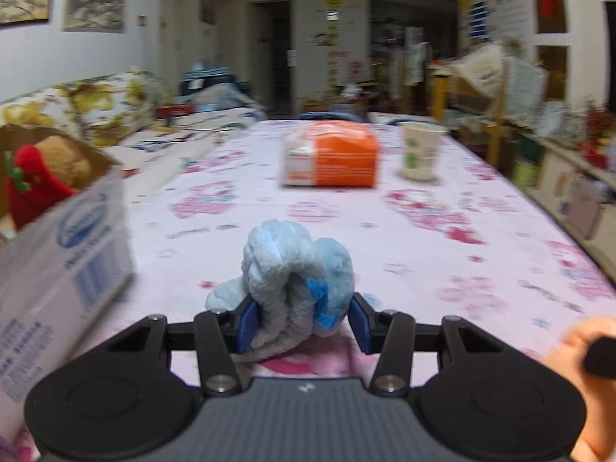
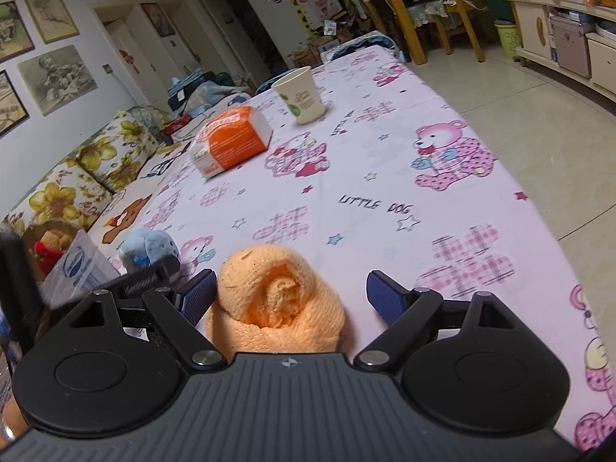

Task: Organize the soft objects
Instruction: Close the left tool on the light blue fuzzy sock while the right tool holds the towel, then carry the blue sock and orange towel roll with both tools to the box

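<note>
Even indoor light, left view motion-blurred, right view sharp, fisheye-bent edges

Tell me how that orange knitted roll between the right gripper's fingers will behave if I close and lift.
The orange knitted roll looks soft and loosely wound, so it will probably squash under the fingers. Its open spiral end suggests it may unroll or sag when lifted. The knit texture should resist slipping.

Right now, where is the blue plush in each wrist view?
Left wrist: blue plush at lower centre, squeezed between the left gripper's pads, box to its left.
Right wrist: the plush at lower left, behind the left gripper, next to the box.
Shared landmark: the orange pack farther up the table, left of the paper cup.
</note>
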Available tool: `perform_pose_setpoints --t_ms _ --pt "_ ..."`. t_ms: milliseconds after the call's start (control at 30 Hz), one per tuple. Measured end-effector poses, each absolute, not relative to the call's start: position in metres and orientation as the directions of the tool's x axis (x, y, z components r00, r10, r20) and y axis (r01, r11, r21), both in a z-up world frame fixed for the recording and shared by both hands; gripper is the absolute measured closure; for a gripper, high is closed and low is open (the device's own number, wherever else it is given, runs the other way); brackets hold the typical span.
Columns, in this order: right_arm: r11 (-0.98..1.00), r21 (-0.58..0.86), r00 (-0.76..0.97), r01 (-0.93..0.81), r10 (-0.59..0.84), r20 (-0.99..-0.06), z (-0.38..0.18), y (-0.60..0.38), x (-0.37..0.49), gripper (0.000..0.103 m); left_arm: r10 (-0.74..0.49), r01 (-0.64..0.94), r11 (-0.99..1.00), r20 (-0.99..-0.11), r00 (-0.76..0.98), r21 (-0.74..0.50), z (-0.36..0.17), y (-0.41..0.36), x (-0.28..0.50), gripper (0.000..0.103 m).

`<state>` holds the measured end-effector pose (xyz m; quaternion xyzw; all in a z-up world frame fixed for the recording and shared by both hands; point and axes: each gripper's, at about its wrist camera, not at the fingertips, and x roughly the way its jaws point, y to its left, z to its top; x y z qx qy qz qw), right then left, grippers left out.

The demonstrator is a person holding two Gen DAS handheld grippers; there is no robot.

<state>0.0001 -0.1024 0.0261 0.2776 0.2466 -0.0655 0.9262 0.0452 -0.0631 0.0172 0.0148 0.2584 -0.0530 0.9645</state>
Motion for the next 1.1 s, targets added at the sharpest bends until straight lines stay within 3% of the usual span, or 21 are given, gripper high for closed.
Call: perform_pose_setpoints --t_ms 100,167,200,367,433,533,667,867,1100 --pt "0.832 0.492 0.87 0.258 0.021 -0.492 0.025 -0.104 0.0 0.0 -0.111 0.124 0.992 -0.488 0.866 -0.006 0.018 -0.06 0.037 0.046" --pt "0.834 0.492 0.869 0.251 0.03 -0.494 0.025 -0.101 0.002 0.0 -0.097 0.107 0.994 -0.481 0.872 -0.006 0.019 -0.057 0.037 0.024" --pt "0.836 0.491 0.868 0.244 0.038 -0.496 0.024 -0.1 0.003 0.0 -0.097 0.106 0.994 -0.476 0.874 -0.008 0.019 -0.056 0.037 0.02" --pt "0.851 0.476 0.856 0.223 0.062 -0.513 0.023 -0.093 0.007 0.0 -0.084 0.099 0.995 -0.484 0.871 0.005 0.018 -0.059 0.049 0.017" --pt "0.856 0.469 0.852 0.219 0.066 -0.519 0.023 -0.093 0.009 0.0 -0.075 0.095 0.995 -0.489 0.869 0.016 0.018 -0.061 0.052 0.019" --pt "0.868 0.449 0.848 0.209 0.067 -0.525 0.024 -0.091 0.011 0.0 -0.078 0.101 0.995 -0.488 0.869 0.022 0.018 -0.061 0.054 0.031" --pt "0.879 0.44 0.857 0.181 0.079 -0.51 0.027 -0.088 0.013 0.021 -0.11 0.148 0.988 -0.489 0.866 0.04 0.018 -0.068 0.05 0.056" --pt "0.885 0.433 0.862 0.171 0.078 -0.5 0.027 -0.088 0.014 0.024 -0.127 0.16 0.987 -0.498 0.858 0.024 0.021 -0.066 0.042 0.066" --pt "0.878 0.442 0.862 0.184 0.071 -0.501 0.027 -0.088 0.013 0.025 -0.162 0.173 0.985 -0.503 0.849 -0.026 0.028 -0.052 0.022 0.067"
